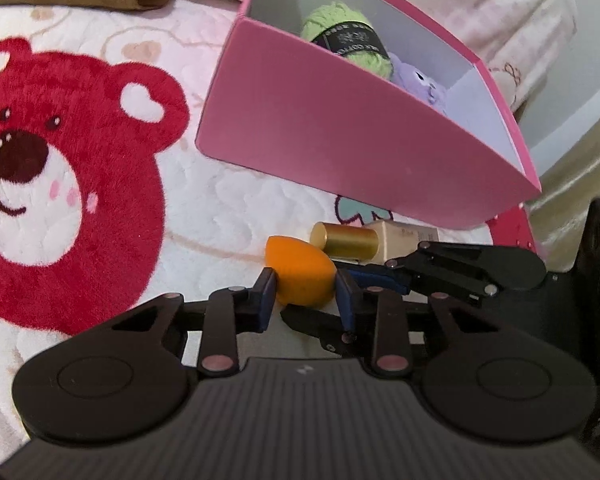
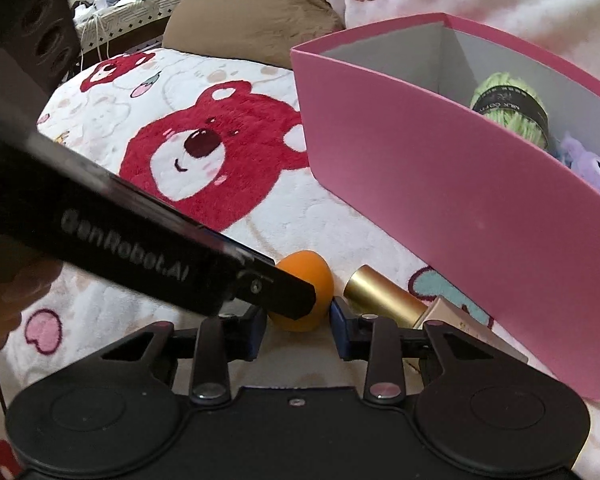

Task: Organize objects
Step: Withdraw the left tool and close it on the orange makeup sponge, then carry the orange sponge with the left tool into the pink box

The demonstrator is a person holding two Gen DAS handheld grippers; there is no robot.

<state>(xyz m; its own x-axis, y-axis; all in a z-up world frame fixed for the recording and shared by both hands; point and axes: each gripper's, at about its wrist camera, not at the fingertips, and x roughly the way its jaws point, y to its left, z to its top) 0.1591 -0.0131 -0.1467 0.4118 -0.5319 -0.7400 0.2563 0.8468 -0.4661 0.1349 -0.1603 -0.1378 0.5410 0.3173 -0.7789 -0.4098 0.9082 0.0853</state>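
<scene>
Orange foam: the sponge (image 1: 300, 276) sits dead ahead, 12 o'clock, between the pads of your left hand-held gripper (image 1: 306, 296). In the left wrist view both blue pads touch its flanks, so the jaws are nearly closed and pinching it. Its pointed end aims toward 10 o'clock, fat end toward you. It lies on the bear-print bed cover (image 1: 100, 200). The gold-capped bottle (image 1: 352, 240) lies just beyond at 1 o'clock, long axis running 9 to 3. The pink box (image 1: 340, 140) is further out at 1 o'clock, green yarn (image 1: 348, 40) and a purple plush (image 1: 420, 80) inside.

Right wrist view: your right hand-held gripper (image 2: 298, 326) has the same sponge (image 2: 306, 276) at 12 o'clock, jaws narrow; I can't tell whether its pads touch. The left hand-held gripper's finger crosses in from 9 o'clock over the sponge. The bottle (image 2: 384, 296) lies just outside the right pad at 1 o'clock, not gripped. The box (image 2: 460, 200) is at 2 o'clock. The left has the grip, I'd say; lift toward 1 o'clock.
</scene>
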